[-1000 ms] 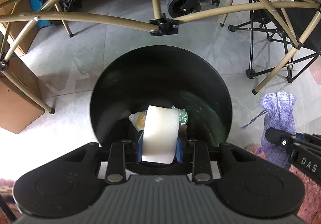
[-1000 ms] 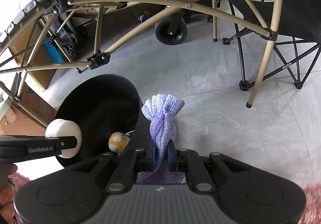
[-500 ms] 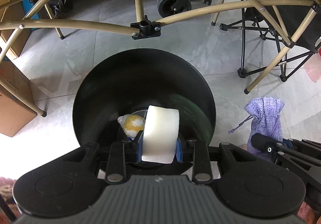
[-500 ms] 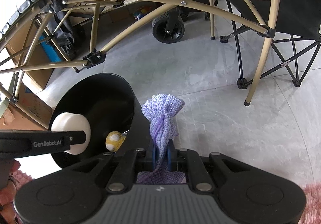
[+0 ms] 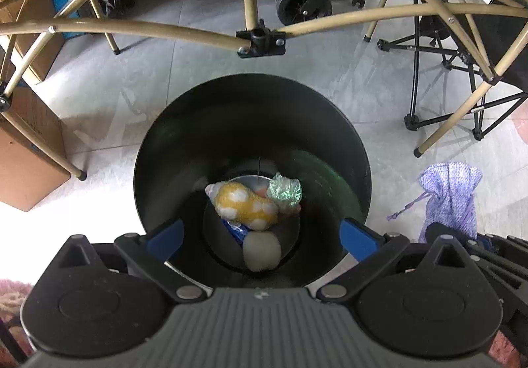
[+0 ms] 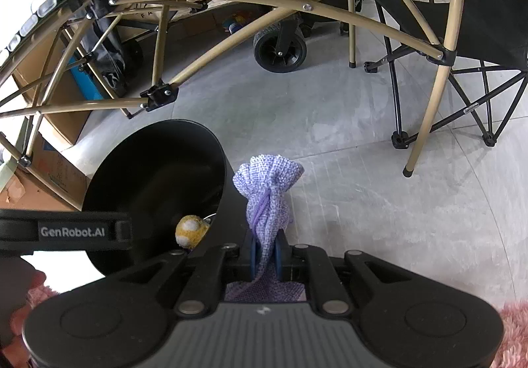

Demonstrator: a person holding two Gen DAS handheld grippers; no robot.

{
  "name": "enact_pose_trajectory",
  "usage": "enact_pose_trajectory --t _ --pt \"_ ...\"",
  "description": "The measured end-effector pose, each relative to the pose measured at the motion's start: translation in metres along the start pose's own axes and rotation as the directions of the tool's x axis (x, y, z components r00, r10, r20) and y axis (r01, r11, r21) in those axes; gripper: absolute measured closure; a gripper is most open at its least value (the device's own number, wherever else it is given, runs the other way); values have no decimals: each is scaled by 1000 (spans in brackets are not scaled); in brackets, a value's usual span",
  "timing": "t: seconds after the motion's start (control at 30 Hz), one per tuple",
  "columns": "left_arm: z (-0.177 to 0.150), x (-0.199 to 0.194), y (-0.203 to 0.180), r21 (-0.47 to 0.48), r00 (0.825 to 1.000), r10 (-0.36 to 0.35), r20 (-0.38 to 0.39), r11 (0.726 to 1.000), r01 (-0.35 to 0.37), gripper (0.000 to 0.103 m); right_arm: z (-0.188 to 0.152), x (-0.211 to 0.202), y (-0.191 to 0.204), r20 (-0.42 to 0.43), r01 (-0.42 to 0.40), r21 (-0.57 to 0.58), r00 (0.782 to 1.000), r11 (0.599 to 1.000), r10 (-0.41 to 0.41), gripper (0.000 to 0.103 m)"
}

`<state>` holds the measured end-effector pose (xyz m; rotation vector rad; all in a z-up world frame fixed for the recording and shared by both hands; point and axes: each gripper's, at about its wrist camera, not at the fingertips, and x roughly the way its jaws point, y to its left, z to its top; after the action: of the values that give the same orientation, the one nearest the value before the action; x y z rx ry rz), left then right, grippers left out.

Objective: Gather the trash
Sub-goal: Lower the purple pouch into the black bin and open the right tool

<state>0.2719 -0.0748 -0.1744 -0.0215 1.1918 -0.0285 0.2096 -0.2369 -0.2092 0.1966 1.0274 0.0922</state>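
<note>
Left wrist view: left gripper (image 5: 260, 232) hangs right over the mouth of the round black plastic bin (image 5: 165, 143), pointing steeply down. Its jaws have just been opening and now stand spread wide w/ nothing between them; blue pads sit near opposite sides of the rim. The white foam disc (image 5: 262, 251) lies at the bin's bottom, near side, so this drop looks done. Beside it: yellow plush toy w/ white spots (image 5: 246, 204) and a crumpled green foil wrapper (image 5: 284, 191), both mid-bottom. Tan metal tube frame (image 5: 132, 30) arches over the far rim (low enough to catch a lifted gripper, probably).

Right wrist view: right gripper (image 6: 265, 256) has its jaws pressed together, pinching the lilac knitted drawstring pouch (image 6: 267, 183) low down so the gathered top stands up. It's held just outside the bin's right rim, over grey floor tile — waiting its turn, I'd judge. The left gripper's arm crosses the bin's near side, blocking that way in. Black folding chair (image 6: 478, 21) and wheel (image 6: 280, 46) stand well apart, far side.
</note>
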Motion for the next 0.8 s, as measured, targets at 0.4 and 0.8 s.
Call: enact_pose_trajectory --t 0.4,0.8 --pt "-3 0 3 3 1000 -4 -16 1000 4 0 1 0 0 1 1 -6 1000 1000 -1 93" --pt "-7 -9 22 -28 1000 -1 -3 1000 1 0 4 -2 10 21 -14 -35 1000 999 14 93"
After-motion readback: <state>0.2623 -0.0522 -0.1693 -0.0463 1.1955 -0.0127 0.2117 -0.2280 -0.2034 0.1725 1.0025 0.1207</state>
